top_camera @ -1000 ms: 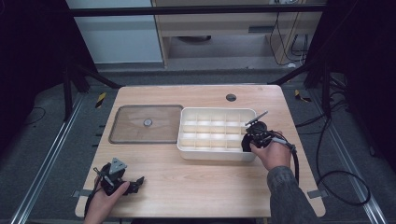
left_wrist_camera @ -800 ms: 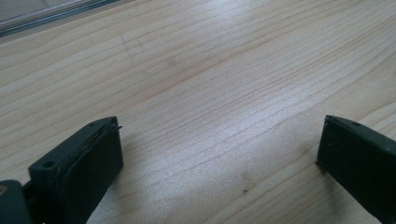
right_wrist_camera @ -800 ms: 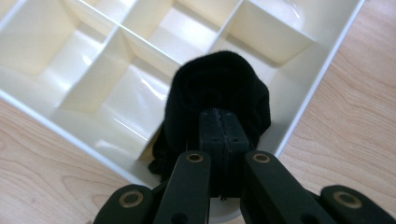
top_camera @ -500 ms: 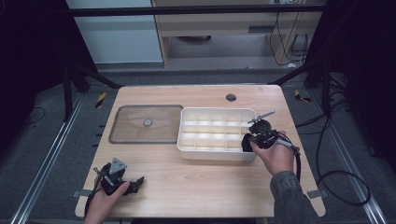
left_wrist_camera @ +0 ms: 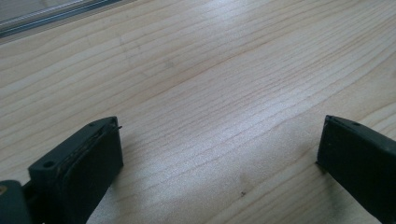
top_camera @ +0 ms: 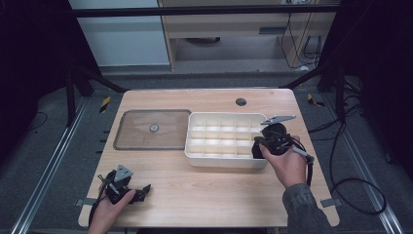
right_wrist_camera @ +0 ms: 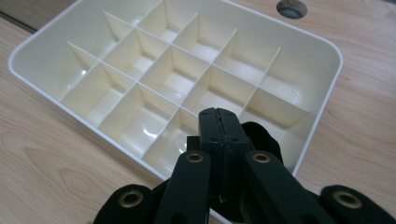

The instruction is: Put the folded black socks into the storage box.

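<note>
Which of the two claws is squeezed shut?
The right claw, hovering over the white divided box. Its two black jaws press together with nothing between them. The left claw, low over the wooden table, has jaws wide apart.

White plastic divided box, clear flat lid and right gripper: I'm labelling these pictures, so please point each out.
White plastic divided box [top_camera: 221, 137]: high view, on a middle divider.
Clear flat lid [top_camera: 141, 139]: high view, on its pane.
Right gripper [right_wrist_camera: 219, 122]: right gripper view, at the tips of its shut jaws.
</note>
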A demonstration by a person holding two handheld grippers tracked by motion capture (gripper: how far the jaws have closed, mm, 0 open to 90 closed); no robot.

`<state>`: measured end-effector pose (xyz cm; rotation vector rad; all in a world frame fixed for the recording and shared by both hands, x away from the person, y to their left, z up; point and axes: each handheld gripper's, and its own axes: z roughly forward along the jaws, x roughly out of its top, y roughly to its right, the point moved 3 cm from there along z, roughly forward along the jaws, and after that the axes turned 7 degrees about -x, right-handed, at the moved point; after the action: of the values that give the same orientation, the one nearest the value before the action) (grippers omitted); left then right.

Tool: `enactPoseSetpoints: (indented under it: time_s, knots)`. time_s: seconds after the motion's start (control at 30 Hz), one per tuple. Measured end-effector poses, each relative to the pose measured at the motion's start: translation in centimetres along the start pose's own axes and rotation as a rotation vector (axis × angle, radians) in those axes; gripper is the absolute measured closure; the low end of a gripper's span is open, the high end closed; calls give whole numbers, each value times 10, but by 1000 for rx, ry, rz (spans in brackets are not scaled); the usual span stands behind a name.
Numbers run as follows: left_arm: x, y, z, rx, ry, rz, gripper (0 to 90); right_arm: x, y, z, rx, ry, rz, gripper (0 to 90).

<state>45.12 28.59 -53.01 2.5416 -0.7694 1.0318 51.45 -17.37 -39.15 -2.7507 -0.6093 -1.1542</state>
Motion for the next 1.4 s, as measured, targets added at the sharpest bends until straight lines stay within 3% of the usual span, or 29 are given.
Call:
enactPoseSetpoints:
  time_s: [0.3, 0.63, 0.9, 1.2, 1.37, 1.4]
  knots:
    - [0, 0, 0, 0, 0, -3, 0, 1, -9, -16, 21, 49, -8, 900]
    - [0, 0, 0, -2, -3, 5, 0, -1, -7, -33, 30, 88, 6, 900]
    - [0, 1, 0, -3, 0, 4, 0, -10, -7, -41, 29, 116, 35, 700]
    - [0, 1, 0, -3, -2, 7, 0, -22, -5, -51, 5, 134, 52, 374]
    - [0, 2, 0, -2, 1, 4, 0, -31, 0, -54, -10, 141, 53, 250]
    - [0, 2, 0, -2, 1, 4, 0, -37, 3, -56, -29, 152, 59, 177]
